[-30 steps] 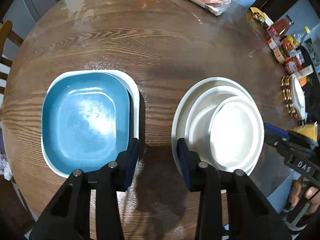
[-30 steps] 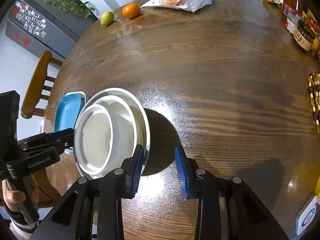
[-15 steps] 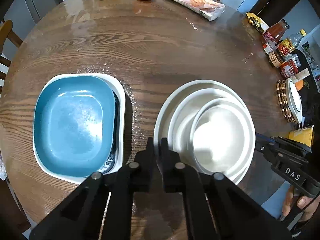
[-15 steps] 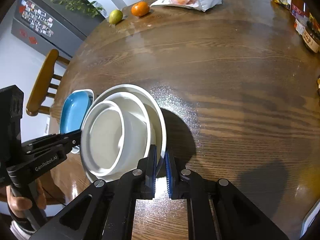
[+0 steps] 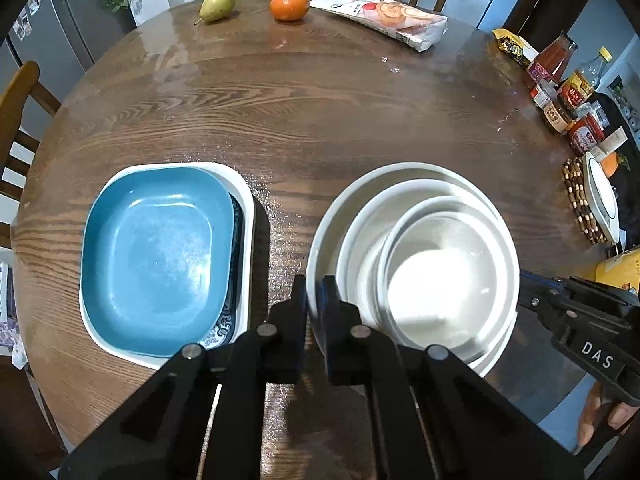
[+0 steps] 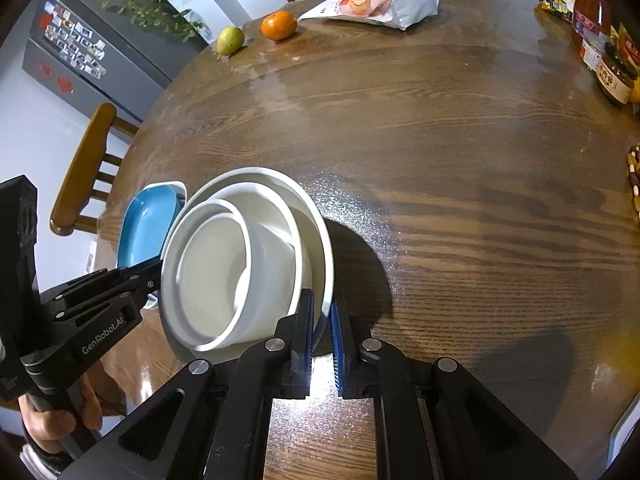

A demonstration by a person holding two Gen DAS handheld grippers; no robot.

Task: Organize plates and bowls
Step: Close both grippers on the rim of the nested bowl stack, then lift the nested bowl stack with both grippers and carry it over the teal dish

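A stack of white round dishes, a plate (image 5: 356,196) with two nested bowls (image 5: 440,272) in it, is held by both grippers. My left gripper (image 5: 314,300) is shut on the plate's left rim. My right gripper (image 6: 322,320) is shut on the plate's right rim (image 6: 326,264); the bowls (image 6: 224,264) sit tilted in it. A blue square dish (image 5: 156,236) rests in a white square plate (image 5: 246,200) on the table to the left; it also shows in the right wrist view (image 6: 144,224).
The round wooden table (image 5: 300,104) carries a pear (image 5: 216,5), an orange (image 5: 289,5) and a snack bag (image 5: 384,20) at the far edge. Jars and bottles (image 5: 568,96) and a beaded mat (image 5: 580,196) with a plate stand at the right. Chairs surround the table.
Both grippers were open a second ago and have closed on opposite rims of the white plate. The stack now looks raised and tilted.
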